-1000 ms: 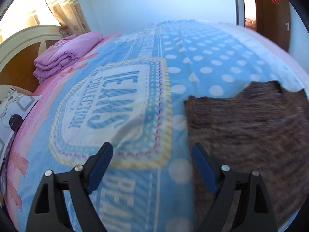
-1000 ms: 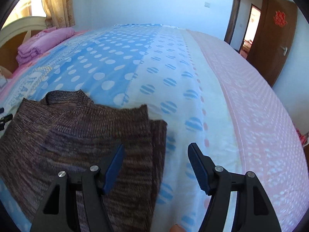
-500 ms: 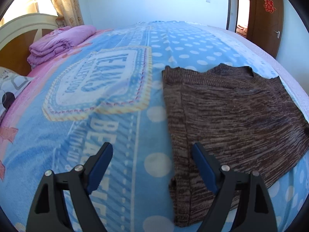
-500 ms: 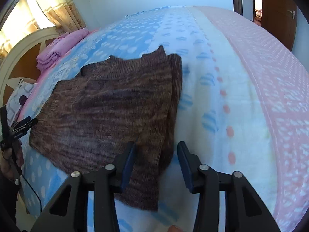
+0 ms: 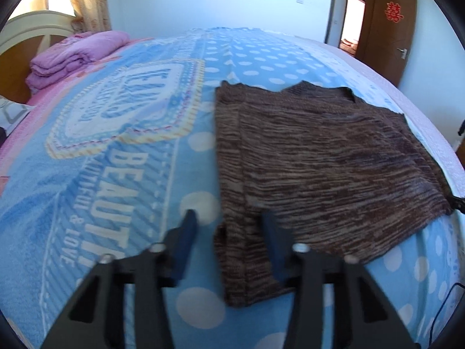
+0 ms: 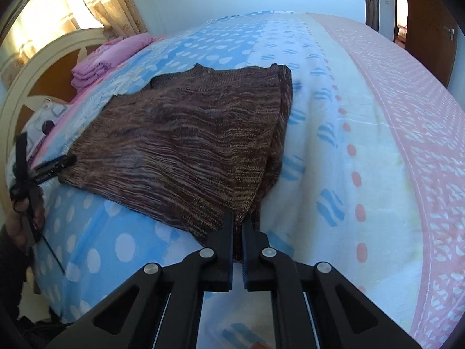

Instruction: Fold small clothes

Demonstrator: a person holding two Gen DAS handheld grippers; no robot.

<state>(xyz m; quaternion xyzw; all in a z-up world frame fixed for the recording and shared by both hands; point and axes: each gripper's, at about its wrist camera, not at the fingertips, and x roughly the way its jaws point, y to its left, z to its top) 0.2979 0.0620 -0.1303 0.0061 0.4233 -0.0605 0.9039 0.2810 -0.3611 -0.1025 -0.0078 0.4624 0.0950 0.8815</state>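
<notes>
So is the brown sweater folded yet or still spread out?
Partly folded: the sweater lies flat with its sleeves tucked in, doubled layers at both side edges; body unfolded.

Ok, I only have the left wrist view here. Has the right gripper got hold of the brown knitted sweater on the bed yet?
Observer: Yes. In the right wrist view the right gripper is shut on the near right corner of the brown knitted sweater.
Operator: Is that side a single layer?
Observer: No. A second layer of knit shows along that right edge, under the top one.
Operator: And how does my left gripper look from over there?
Observer: The left gripper has its tips at the sweater's other near corner. Its jaws have just been closing, with the sweater's edge between them.
</notes>
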